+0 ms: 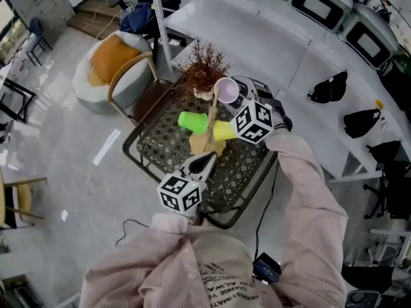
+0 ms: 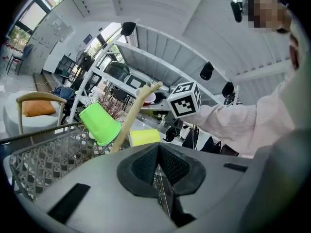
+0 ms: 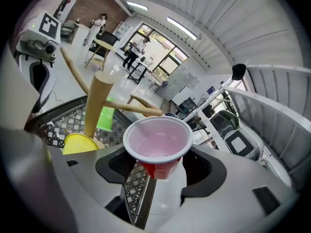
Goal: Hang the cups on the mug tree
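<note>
While the right gripper (image 3: 158, 165) pinches the smooth round red cup (image 3: 156, 144) by its tapered base between its fingers (image 3: 119, 165), just beside the wooden mug tree (image 3: 95, 106) | left gripper (image 2: 158, 168) jaws pressed together, empty | green cup (image 3: 106, 118), yellow cup (image 3: 80, 143) hang on it

Pale pink pinstriped sleeves (image 1: 308, 191) — grey tongs (image 2: 158, 168), black-and-white marker cubes (image 1: 255, 122)

**Plastic, wood, metal**

Right gripper (image 3: 158, 174) jaws: matt grey plastic, rough black pads (image 3: 115, 165). Between them, a red cup (image 3: 156, 147) of smooth plastic, glossy and pale inside. Beyond them, a mug tree (image 3: 95, 106) of bare matt wood; beneath, a dark metal-lattice table (image 3: 65, 123).
</note>
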Motion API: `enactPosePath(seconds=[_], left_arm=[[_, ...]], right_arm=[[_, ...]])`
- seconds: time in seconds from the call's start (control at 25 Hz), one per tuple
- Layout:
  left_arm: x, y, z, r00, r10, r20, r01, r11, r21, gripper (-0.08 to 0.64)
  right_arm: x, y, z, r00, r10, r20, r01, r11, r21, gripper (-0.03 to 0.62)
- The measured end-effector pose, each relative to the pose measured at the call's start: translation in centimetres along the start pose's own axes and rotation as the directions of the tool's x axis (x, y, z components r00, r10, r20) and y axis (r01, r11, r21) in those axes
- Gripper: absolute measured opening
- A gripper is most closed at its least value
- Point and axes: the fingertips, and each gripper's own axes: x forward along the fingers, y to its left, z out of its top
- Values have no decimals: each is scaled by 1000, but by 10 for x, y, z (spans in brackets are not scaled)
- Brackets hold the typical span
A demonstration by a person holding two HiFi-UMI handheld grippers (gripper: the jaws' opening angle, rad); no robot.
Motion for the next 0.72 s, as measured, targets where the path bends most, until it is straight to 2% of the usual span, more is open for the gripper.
enactPosePath(seconds=[0.32,0.72], left_arm=[[-1,5,4,1000,-5,8,5,1000,-3,-2],[-3,7,7,1000,-3,15,3,1000,-6,-2]], right_arm=[[1,5,19,1000,22,14,-19,983,-180,295],[-3,12,30,1000,10,27,0,943,-334,295]])
